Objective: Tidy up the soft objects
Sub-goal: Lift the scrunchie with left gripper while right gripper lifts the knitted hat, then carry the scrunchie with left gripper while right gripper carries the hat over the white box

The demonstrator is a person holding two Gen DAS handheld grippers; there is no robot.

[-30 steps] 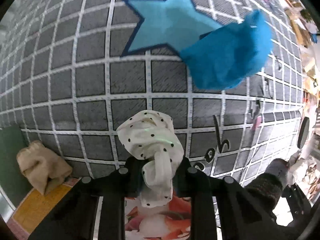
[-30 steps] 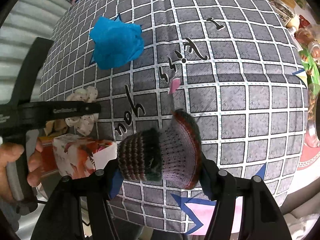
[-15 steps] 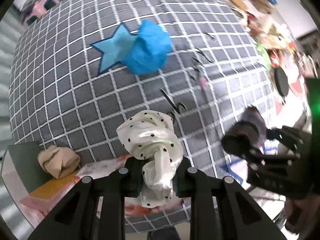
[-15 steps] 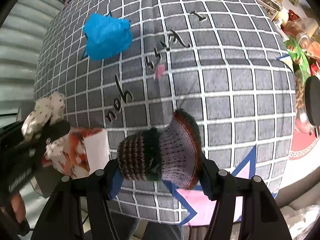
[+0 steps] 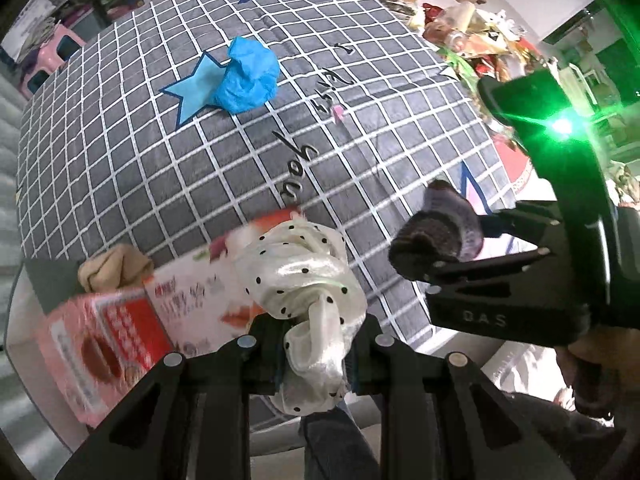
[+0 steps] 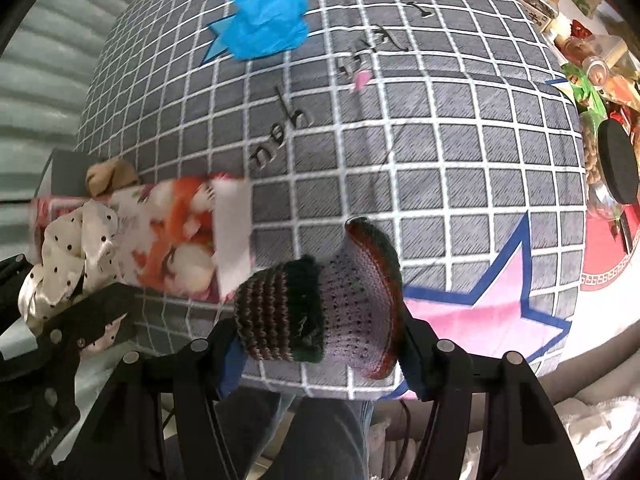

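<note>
While pointed down over the grey checked cloth (image 6: 440, 168), the left gripper (image 5: 316, 344) is clamped on a white black-dotted satin scrunchie (image 5: 304, 280), and a striped knitted sock (image 6: 320, 308) at lower centre is pinched by the right gripper (image 6: 320, 344).

Bright fisheye views, motion-blurred box (image 5: 120, 320), green glare.

Cream black-dotted scarf (image 5: 304, 280), striped grey-green knit sock (image 6: 320, 312), blue cloth (image 5: 248, 76), grey white-gridded tablecloth (image 6: 440, 152).

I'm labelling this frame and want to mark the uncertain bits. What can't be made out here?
- Printed box: motion-blurred in both views, so its text is unreadable.
- Beige cloth: partly behind the box.
- Polka-dot scarf: lower end hidden between the left gripper fingers.
- Clutter beyond the mat: too small and distorted at the fisheye edge.
</note>
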